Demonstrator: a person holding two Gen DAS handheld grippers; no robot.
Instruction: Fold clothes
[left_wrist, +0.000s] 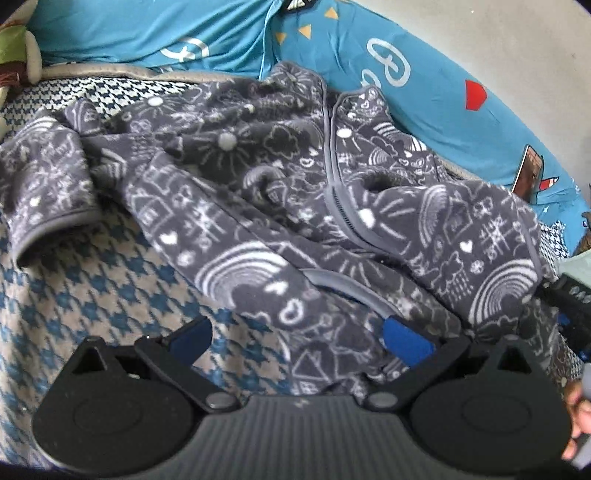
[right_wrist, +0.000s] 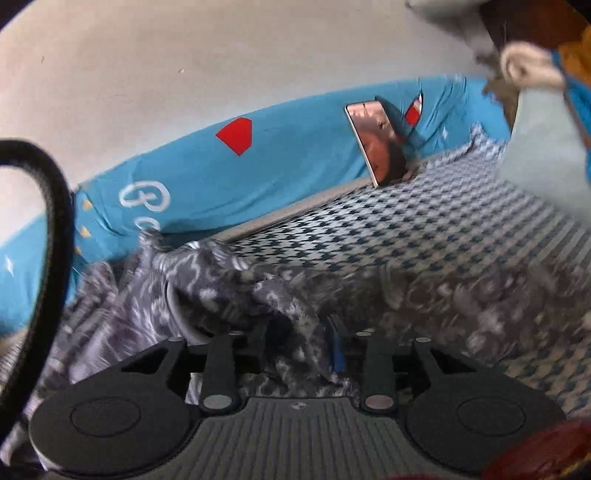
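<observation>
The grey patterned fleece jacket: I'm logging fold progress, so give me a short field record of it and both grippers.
garment: grey patterned fleece jacket, zipped, spread out crumpled, not yet folded
surface: houndstooth blanket
left gripper: open, fingers over the jacket's lower edge
right gripper: shut on a bunch of the jacket's fabric
backdrop: blue printed sheet along the wall
other: phone leaning against the sheet
</observation>
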